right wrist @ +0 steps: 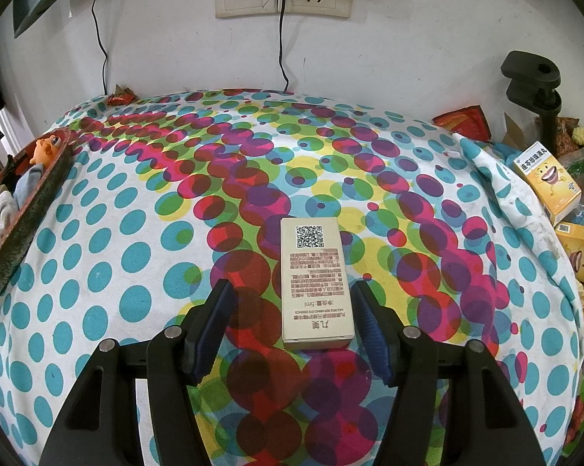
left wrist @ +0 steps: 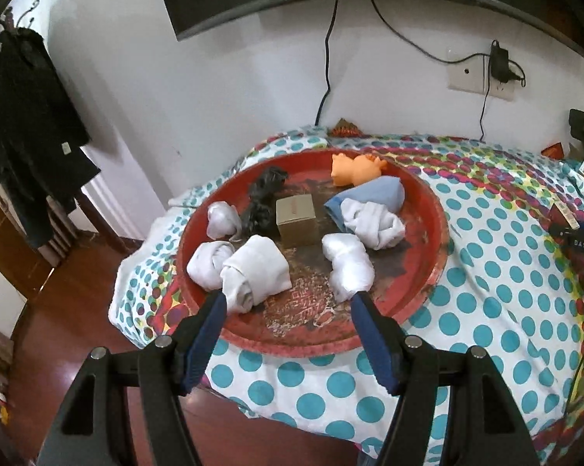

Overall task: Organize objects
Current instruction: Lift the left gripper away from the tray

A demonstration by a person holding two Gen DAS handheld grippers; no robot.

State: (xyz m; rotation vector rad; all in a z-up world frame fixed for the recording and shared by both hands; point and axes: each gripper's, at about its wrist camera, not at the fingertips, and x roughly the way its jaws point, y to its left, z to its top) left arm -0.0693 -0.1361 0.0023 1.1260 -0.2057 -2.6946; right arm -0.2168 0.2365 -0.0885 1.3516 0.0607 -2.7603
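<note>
L gripper (left wrist: 288,303) is hanging spread and empty over the near rim of the red tray (left wrist: 439,233), w/ rolled socks (left wrist: 257,268), a gold box (left wrist: 296,222) & an orange toy (left wrist: 354,169) lying inside. R gripper (right wrist: 292,299) is sitting spread around a flat carton (right wrist: 316,283) mid-table, pads not touching it.

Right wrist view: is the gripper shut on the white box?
No, the right gripper is open, with a clear gap between each finger and the white box, which lies flat on the dotted cloth.
</note>
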